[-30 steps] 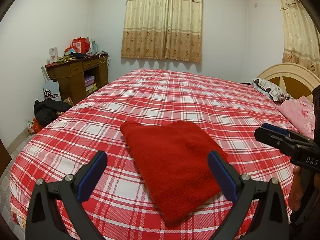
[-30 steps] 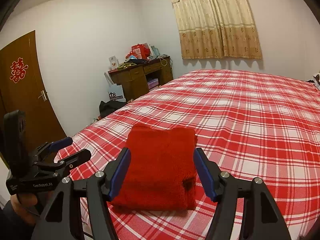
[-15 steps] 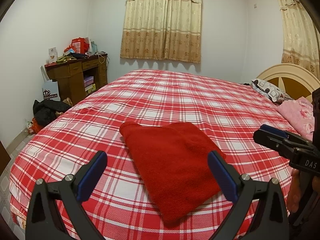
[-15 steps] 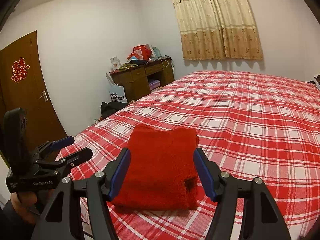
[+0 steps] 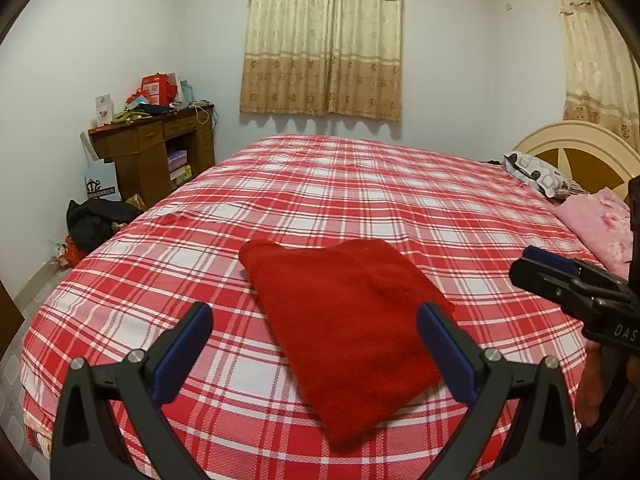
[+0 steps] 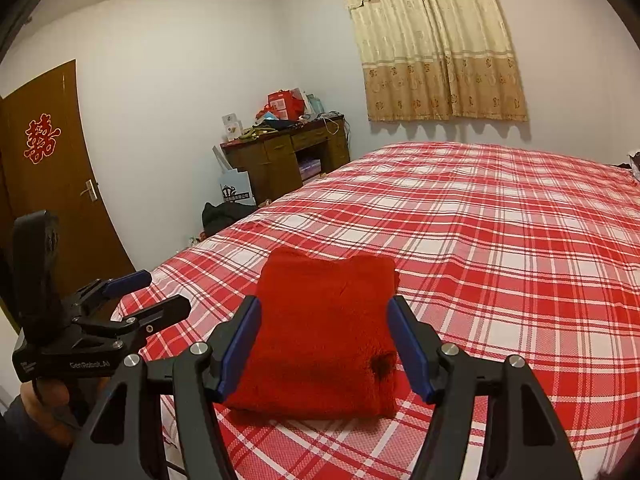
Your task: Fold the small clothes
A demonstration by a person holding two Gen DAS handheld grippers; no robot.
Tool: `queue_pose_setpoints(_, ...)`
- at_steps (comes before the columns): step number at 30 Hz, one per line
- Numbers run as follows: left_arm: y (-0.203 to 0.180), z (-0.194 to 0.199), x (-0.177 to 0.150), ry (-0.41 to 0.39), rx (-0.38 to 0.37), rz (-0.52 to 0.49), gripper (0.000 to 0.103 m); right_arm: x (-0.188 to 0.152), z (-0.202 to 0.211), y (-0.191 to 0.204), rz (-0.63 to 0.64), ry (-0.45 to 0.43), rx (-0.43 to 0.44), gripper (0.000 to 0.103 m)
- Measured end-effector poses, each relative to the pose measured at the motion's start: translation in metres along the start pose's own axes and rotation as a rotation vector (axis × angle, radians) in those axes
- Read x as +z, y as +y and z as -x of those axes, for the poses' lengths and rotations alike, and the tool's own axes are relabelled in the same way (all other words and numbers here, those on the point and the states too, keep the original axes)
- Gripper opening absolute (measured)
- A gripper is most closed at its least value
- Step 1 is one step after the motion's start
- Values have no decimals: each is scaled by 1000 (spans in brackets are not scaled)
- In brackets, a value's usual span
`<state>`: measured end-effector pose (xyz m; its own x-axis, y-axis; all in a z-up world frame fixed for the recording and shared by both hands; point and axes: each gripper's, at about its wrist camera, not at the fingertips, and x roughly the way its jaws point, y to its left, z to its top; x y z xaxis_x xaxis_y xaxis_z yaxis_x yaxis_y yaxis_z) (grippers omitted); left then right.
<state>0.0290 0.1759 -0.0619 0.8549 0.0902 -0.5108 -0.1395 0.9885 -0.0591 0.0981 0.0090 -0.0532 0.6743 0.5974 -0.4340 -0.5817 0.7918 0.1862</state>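
Note:
A folded red fleece garment lies flat on the red plaid bed near its foot edge; it also shows in the right wrist view. My left gripper is open and empty, held above the near side of the garment without touching it. My right gripper is open and empty, its fingers standing either side of the garment's near end, above it. The right gripper shows at the right edge of the left wrist view, and the left gripper at the left of the right wrist view.
A wooden desk with clutter stands by the left wall, dark bags on the floor beside it. Pillows and a pink blanket lie by the headboard. A brown door is at the left.
Both grippers have drifted slightly; the garment sits a little lower and nearer in both views. Nothing was taken hold of or let go.

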Motion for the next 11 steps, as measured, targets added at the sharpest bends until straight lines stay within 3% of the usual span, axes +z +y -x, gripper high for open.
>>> queue_pose_setpoints(11,-2,0,-3,-12,35,-33,103,-2,1,0,-2,5,-1,66)
